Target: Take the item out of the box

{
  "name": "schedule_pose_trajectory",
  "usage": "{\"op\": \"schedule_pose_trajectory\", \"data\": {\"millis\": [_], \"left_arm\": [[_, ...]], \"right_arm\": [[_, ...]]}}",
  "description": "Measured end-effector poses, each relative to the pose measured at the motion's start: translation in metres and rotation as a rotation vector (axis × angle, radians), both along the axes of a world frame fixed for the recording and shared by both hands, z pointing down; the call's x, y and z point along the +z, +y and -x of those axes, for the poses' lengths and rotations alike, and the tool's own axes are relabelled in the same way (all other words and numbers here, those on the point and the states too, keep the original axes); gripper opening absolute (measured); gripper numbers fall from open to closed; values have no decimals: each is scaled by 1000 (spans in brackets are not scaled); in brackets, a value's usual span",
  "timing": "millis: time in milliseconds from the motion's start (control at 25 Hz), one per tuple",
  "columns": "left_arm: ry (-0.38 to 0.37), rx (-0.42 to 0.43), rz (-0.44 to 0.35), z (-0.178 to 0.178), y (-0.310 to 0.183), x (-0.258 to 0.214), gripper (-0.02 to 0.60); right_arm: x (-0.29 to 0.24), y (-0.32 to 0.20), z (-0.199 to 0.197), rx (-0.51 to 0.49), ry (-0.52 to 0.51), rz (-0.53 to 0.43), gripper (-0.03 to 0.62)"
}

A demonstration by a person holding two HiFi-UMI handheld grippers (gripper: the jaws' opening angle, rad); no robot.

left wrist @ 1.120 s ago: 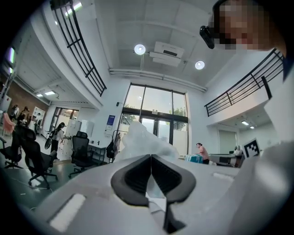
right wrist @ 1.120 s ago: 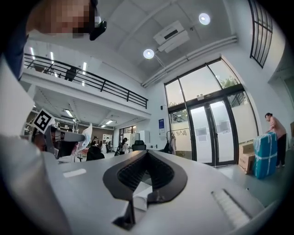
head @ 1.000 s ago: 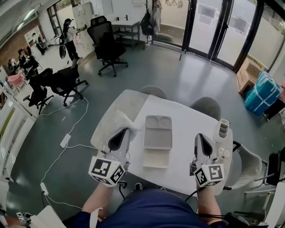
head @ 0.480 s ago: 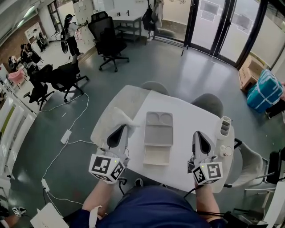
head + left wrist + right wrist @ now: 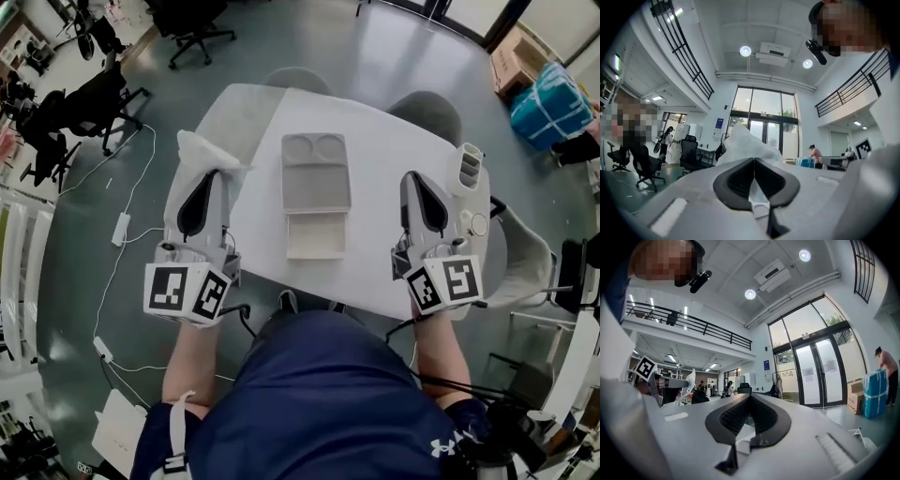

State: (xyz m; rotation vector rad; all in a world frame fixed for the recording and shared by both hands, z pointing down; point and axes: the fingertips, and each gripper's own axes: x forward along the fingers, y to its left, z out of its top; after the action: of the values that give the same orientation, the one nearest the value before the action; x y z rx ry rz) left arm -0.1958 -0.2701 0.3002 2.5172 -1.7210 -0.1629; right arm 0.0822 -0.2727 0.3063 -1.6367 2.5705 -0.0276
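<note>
Where the left gripper (image 5: 208,176) clenches its fingers, a crumpled white plastic wrapper (image 5: 204,152) sticks out past the tips, pinched at its near end; it's outside the box (image 5: 316,197), just to that box's left, over the left edge of the white table (image 5: 394,169); can't tell if it rests on the top. Box lies open at table centre; its grey lid (image 5: 316,171), w/ two round hollows moulded in, is folded flat away from the person, and the white tray half (image 5: 315,236) is nearer. Right gripper (image 5: 413,178) is on the box's other side, well apart from it; its fingers are pressed together w/ nothing btwn them. Both grippers point level, away from the person. A white slotted device (image 5: 469,164) sits at the table's right edge, beside the right gripper. Two grey chairs (image 5: 427,112) stand at the far side; black office chairs (image 5: 89,98) and cables (image 5: 122,225) are on the floor to the left; a blue wrapped bundle (image 5: 553,103) is far right.
</note>
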Motion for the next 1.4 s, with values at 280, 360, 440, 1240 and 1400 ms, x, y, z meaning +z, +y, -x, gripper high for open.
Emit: {"op": "schedule_pose_trajectory", "data": {"millis": [280,360,440,1240,1400], "left_arm": [[-4,1,13,-1,0,5,6],[-5,1,16,-2,-1,6,5],[-6,3,17,-3,-2,6,5],[-30,21,26,-4,-3,10,5],[-34,26,28,-2,-3,10,5]], "right_arm": [[4,0,-2,7,-2,15,2],[4,0,-3,8,-2,15,2],[4,-1,-3,4,0,15,2],[5,3,2,-5,13,22,2],[5,5,4,-3,20,27,2]]}}
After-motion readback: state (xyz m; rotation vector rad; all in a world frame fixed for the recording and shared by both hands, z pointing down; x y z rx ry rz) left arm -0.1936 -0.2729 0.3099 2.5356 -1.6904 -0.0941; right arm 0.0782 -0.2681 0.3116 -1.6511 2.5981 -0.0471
